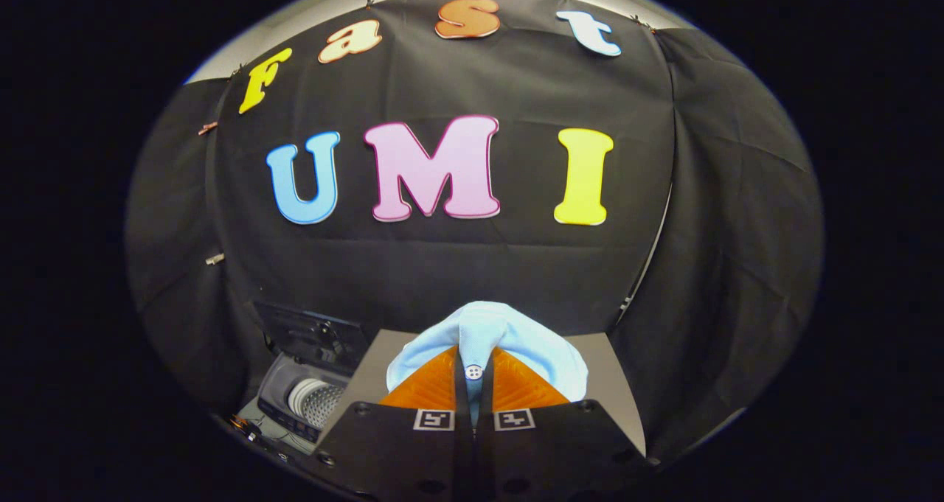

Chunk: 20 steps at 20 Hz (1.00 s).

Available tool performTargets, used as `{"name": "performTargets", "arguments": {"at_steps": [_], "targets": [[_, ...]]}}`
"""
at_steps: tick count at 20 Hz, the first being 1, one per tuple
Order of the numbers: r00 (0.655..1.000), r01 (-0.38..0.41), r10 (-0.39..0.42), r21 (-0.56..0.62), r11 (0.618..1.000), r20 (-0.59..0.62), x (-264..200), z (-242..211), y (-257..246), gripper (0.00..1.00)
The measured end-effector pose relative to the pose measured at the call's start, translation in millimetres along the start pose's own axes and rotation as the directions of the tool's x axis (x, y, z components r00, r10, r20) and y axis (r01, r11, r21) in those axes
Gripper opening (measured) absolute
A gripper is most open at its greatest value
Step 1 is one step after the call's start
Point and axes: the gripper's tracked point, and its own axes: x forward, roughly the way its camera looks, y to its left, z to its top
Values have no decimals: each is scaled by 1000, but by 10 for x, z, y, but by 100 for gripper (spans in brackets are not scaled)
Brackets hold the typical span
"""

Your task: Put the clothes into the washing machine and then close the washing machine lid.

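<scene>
Gripper with fingers drawn narrow, both pressing on a fold of light-blue garment — a white button sits in the gap between them. The cloth bulges above and to either side of the fingertips. Lower left, beyond the fingers, the washing machine stands with lid raised — its perforated drum exposed. Black booth wall behind; open room above the machine.

pale blue cloth with one white button, low in the frame's middle; washing machine at lower left, grey body, silvery perforated drum, dark lid; black booth wall behind
</scene>
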Motion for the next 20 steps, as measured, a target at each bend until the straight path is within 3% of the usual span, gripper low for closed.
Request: {"name": "performTargets", "arguments": {"at_steps": [10, 20], "targets": [[983, -105, 105, -4, 994, 151, -394, 864, 830, 5], [951, -270, 279, -82, 959, 132, -311, 730, 2275, 5]]}}
